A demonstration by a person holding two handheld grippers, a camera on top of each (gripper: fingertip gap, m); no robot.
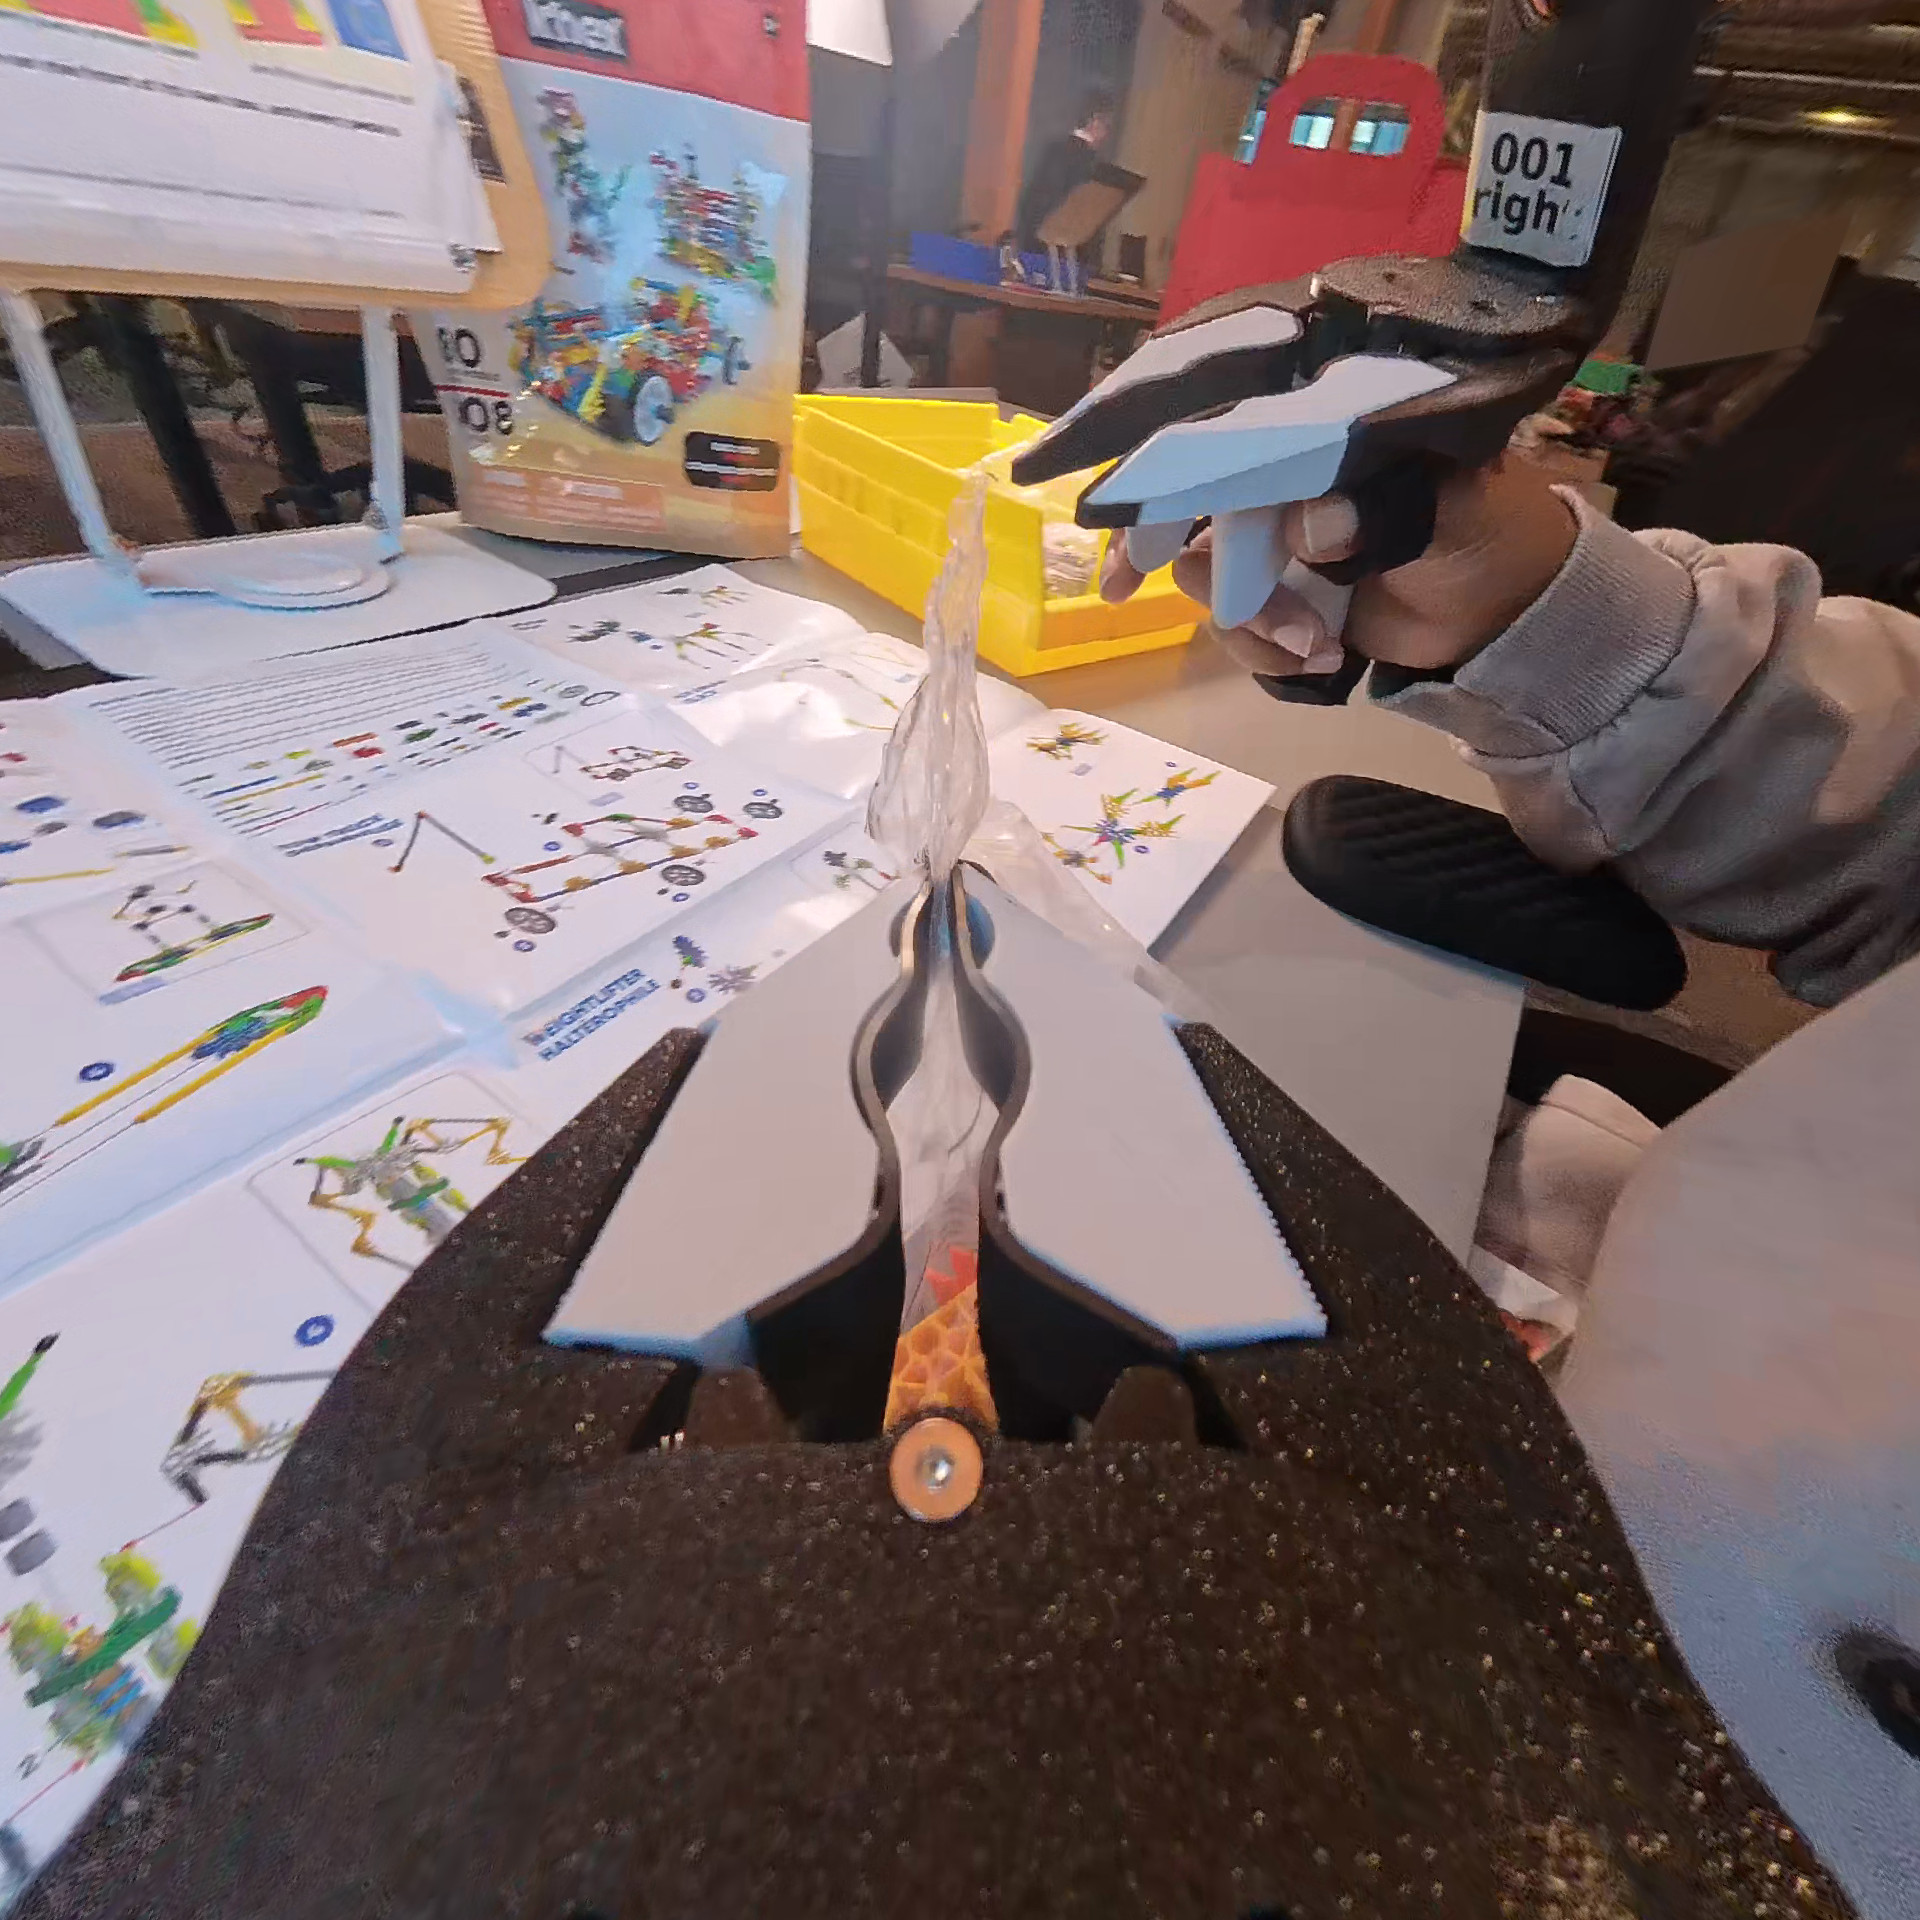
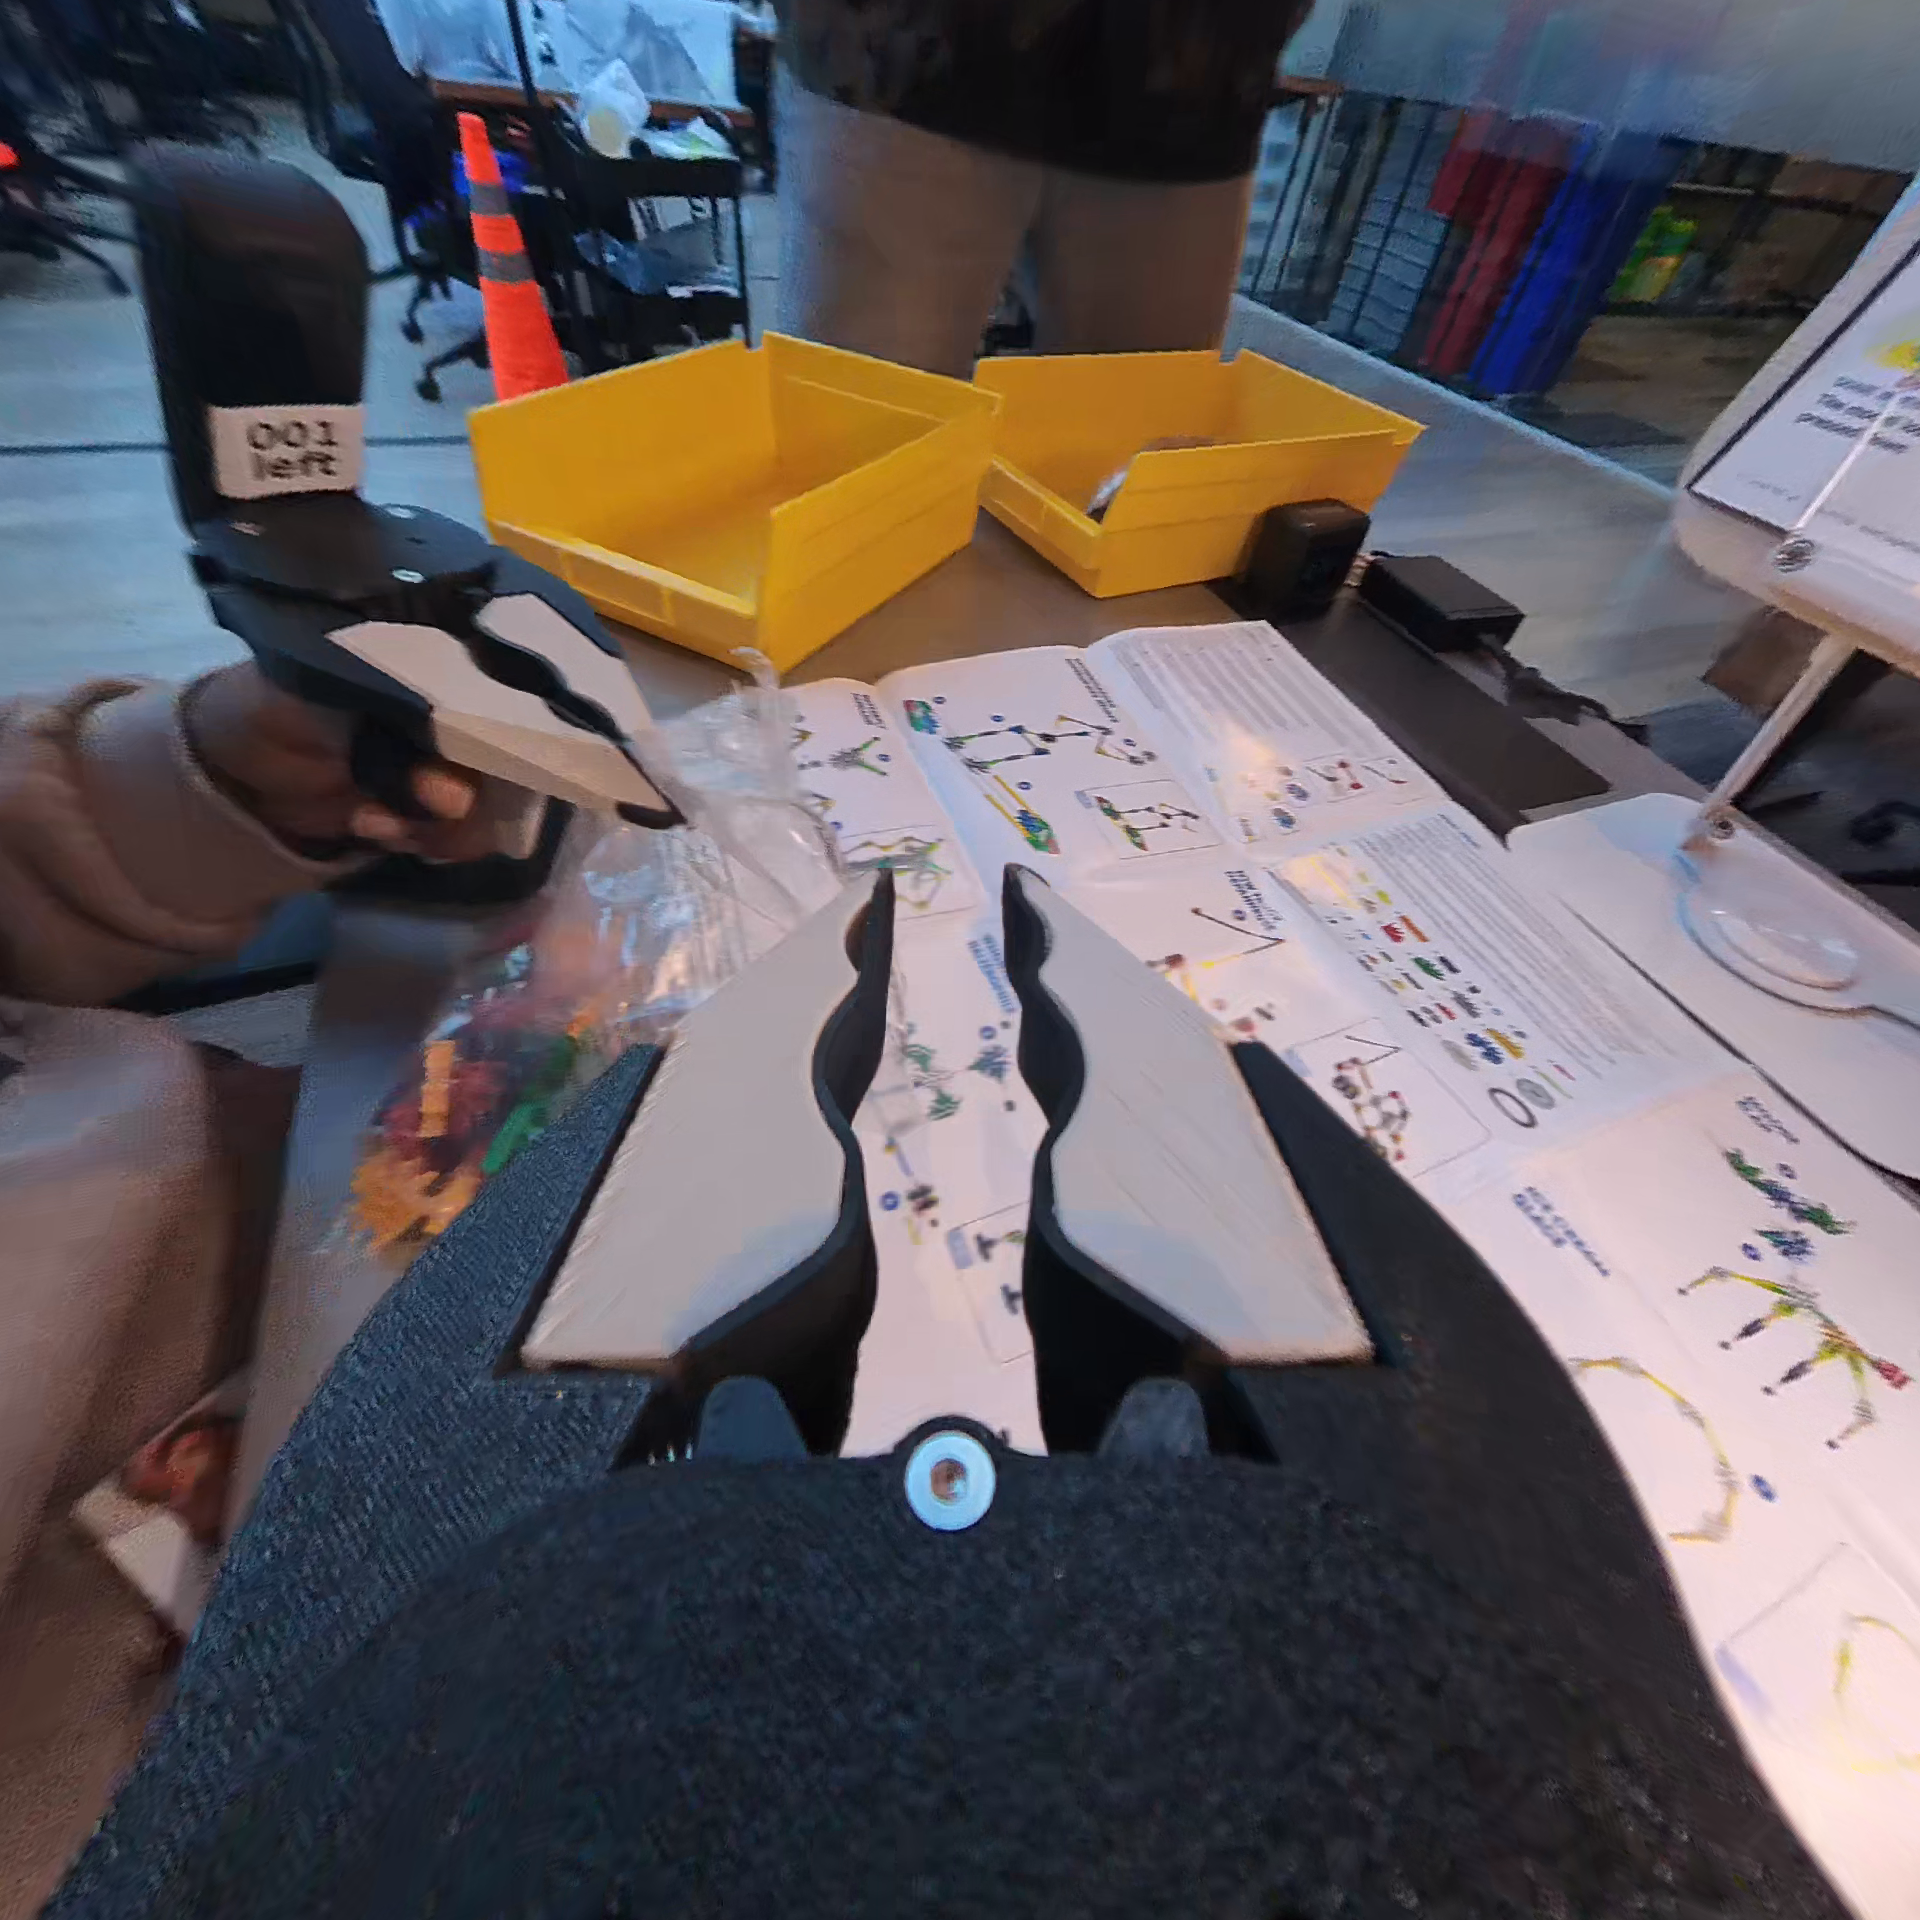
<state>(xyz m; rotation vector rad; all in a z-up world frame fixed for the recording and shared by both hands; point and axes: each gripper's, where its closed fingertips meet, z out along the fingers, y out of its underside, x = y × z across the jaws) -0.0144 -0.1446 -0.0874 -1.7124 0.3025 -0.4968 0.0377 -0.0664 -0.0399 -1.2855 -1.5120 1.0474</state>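
Note:
My left gripper (image 1: 940, 883) is shut on a clear plastic bag (image 1: 935, 727). The twisted plastic rises from its tips and ends just beside the tips of my right gripper (image 1: 1055, 488), a little apart from them. Orange pieces (image 1: 935, 1340) show in the bag between the left fingers. In the right wrist view my right gripper (image 2: 945, 883) is open with nothing between its fingers, above the printed sheets. The left gripper (image 2: 649, 805) there pinches the bag (image 2: 727, 790), whose lower part holds several coloured building pieces (image 2: 457, 1122) and hangs off the table's near-left edge.
Printed instruction sheets (image 2: 1351, 935) cover the table. Two yellow bins (image 2: 727, 488) (image 2: 1195, 468) stand at the far side, with a small black camera (image 2: 1309, 545) and a black adapter (image 2: 1439, 603) beside them. A white paper stand (image 1: 260, 577) and a toy kit box (image 1: 644, 312) stand nearby. A person (image 2: 1018, 208) stands behind the table. Across from one pair of fingers to the other is roughly 11 cm.

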